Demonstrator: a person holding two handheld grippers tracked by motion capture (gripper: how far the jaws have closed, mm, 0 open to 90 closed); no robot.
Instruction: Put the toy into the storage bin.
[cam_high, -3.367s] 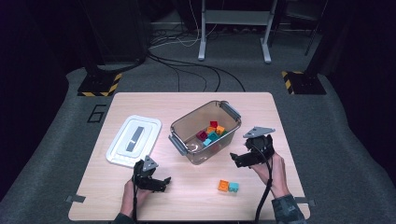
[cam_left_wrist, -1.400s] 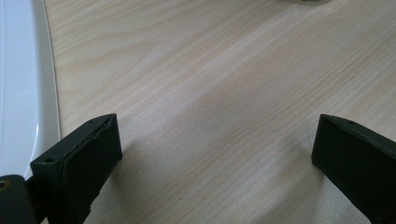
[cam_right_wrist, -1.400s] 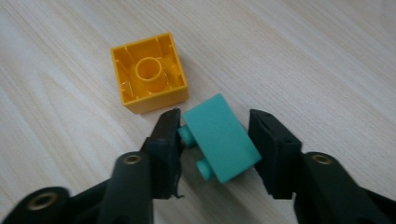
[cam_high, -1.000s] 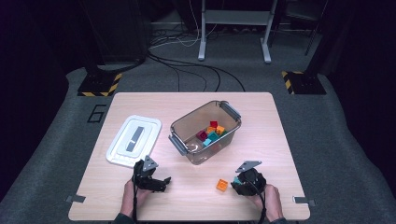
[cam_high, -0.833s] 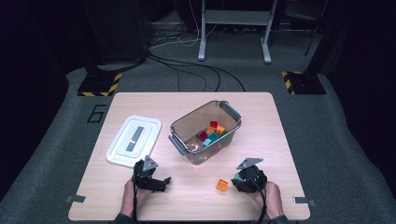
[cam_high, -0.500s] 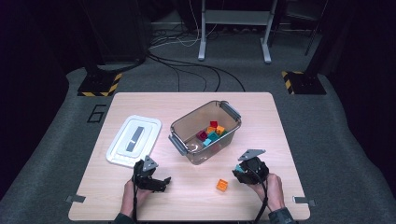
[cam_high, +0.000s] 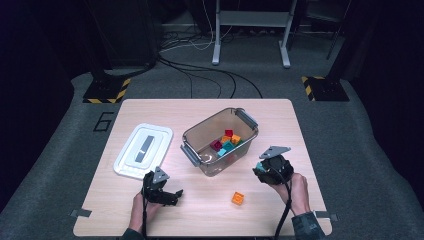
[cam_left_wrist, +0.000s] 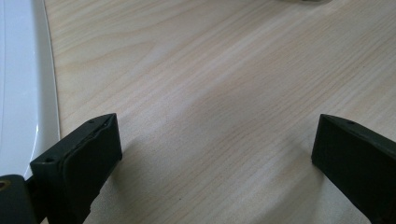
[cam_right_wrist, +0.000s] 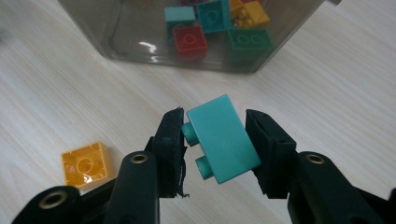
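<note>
While seen from the high view: light wooden table on grey carpet, bearing all items below. Clear plastic bin near table centre, lid off, holding a heap of red, teal, orange and green bricks; same bin at top of right gripper view, bricks visible through its wall. White lid flat on table left of bin, apart from it; rim of lid at left edge of left gripper view.

Left hand-held gripper low over table just in front of lid, released: jaws wide apart in left gripper view, nothing between, bare wood beneath.

Right hand-held gripper raised off table at bin's near right corner, clenched on teal brick. Brick clear of table, tilted, studs toward left pad, both pads pressing its sides. Same brick a small teal spot at gripper tip in high view.

Orange brick alone on table in front of bin, between the two grippers, nearer the right one; hollow underside up in right gripper view, untouched.
</note>
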